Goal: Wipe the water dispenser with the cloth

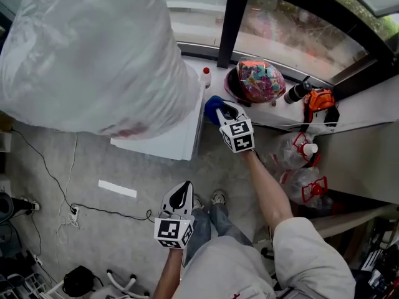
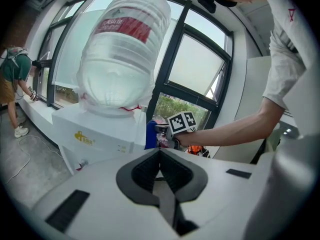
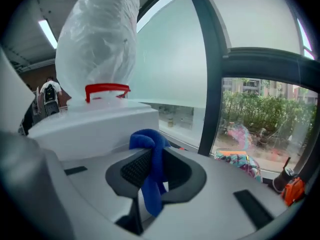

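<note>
Cloth (image 3: 149, 149), blue and bunched, is clamped in the right tongs (image 1: 219, 113), held at the upper side edge of the white water dispenser (image 1: 163, 141); whether it touches the casing cannot be told. The left tongs (image 2: 160, 156) are clenched on nothing, low over the floor (image 1: 93, 167) and well apart from the dispenser.
</note>
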### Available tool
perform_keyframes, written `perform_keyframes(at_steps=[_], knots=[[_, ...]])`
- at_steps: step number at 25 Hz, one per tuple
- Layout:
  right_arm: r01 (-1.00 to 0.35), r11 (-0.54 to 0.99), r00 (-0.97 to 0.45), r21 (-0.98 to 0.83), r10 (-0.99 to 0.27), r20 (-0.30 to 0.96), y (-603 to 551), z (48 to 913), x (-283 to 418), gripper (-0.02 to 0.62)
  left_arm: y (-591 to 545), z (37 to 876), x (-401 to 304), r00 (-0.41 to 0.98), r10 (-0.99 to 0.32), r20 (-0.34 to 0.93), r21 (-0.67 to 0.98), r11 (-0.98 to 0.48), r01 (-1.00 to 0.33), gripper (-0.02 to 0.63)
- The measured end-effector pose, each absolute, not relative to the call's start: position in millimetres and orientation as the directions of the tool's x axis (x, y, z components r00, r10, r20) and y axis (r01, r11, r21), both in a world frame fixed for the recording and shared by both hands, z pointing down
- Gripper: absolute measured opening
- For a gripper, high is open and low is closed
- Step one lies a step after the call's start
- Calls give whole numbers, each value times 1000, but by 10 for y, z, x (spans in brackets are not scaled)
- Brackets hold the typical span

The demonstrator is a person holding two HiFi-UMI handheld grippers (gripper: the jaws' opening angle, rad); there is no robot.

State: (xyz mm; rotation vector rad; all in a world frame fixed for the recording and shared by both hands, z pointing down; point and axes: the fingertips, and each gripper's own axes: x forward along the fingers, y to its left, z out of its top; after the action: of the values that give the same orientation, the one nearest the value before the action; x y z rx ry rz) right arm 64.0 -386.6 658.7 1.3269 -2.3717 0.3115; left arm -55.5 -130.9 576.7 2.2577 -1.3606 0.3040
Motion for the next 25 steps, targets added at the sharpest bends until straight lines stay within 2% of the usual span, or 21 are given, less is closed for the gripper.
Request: perform_keyframes(at_steps=[7, 15, 25], knots=[[-852, 524, -490, 17, -808, 327, -3549, 5794, 711, 75, -1217, 5446, -445, 498, -787, 364, 257, -429, -866, 12], [-853, 519, -489, 60, -834, 256, -3165, 4966, 766, 75, -1138, 4869, -362, 495, -826, 269, 214, -450, -867, 12], [-829, 550, -531, 99, -831, 167, -2162, 4463, 646, 75, -891, 4418, -178, 532, -823, 201, 157, -509, -846, 12]])
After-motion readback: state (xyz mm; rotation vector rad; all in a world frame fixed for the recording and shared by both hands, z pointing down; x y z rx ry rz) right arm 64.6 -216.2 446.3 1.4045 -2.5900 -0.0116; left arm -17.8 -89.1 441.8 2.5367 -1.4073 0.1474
